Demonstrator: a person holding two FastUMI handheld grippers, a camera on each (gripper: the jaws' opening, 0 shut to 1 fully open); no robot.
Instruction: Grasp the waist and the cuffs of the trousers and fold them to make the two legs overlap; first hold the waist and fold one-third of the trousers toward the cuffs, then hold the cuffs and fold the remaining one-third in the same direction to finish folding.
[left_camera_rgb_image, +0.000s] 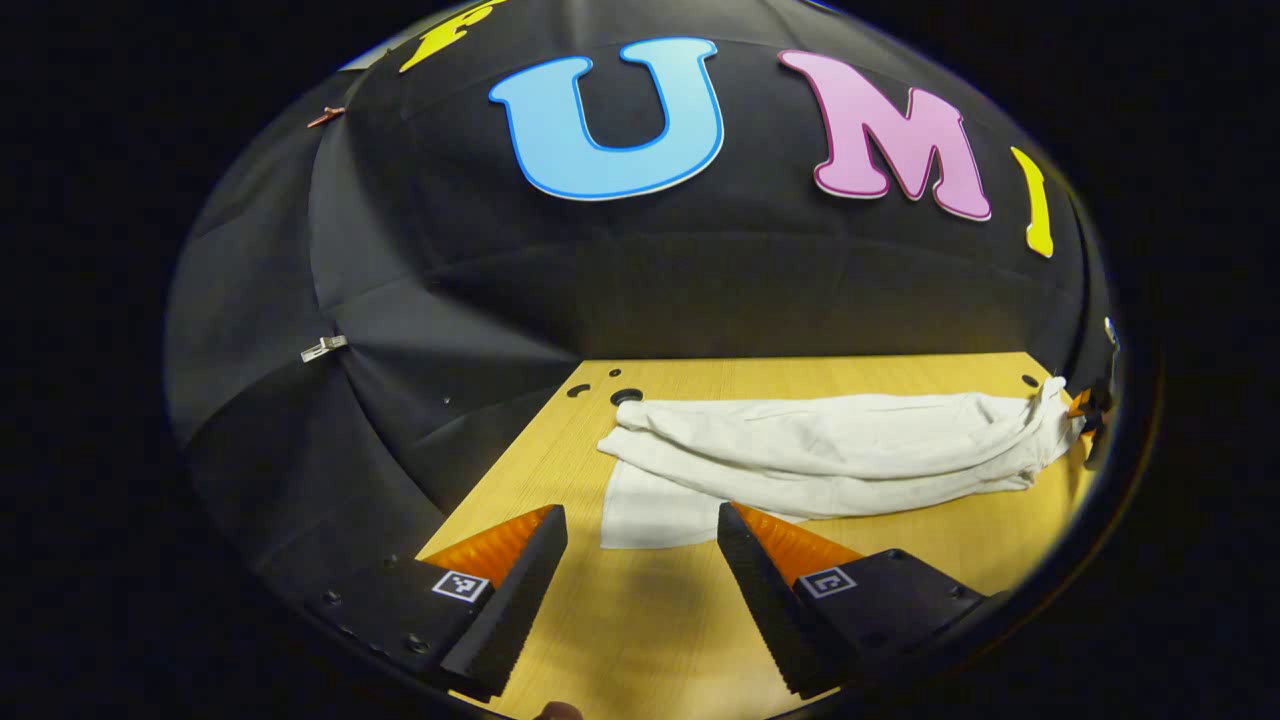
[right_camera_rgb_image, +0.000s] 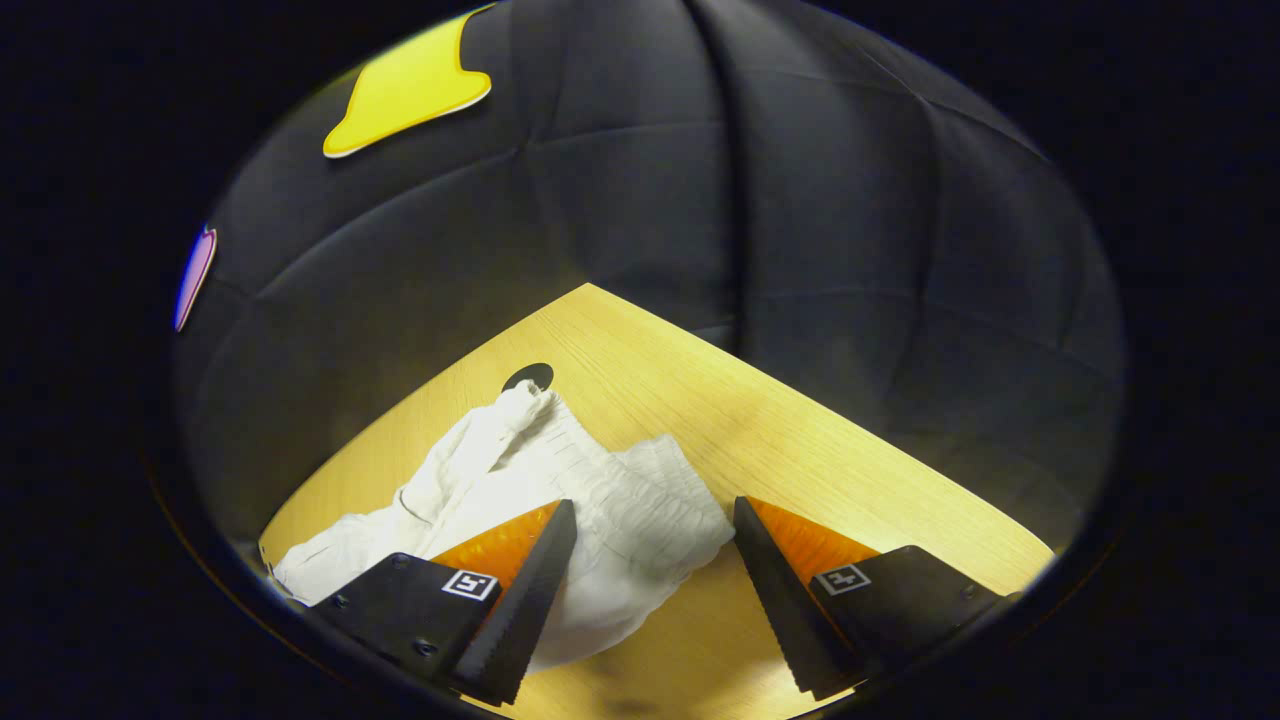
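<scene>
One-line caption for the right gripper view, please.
Open right hand-held gripper hovering over the gathered waist of white trousers on a wooden table.

hand-held gripper (right_camera_rgb_image: 650, 560): fingers spread | over trousers (right_camera_rgb_image: 560, 480) waist, seemingly elastic | on table (right_camera_rgb_image: 800, 440)

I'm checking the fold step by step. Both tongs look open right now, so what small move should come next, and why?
Probably lower the right tongs onto the gathered waist and shut them. They stand open over it, while the white trousers lie flat on the table, ungrasped, and the left tongs are open near the cuff.
</scene>
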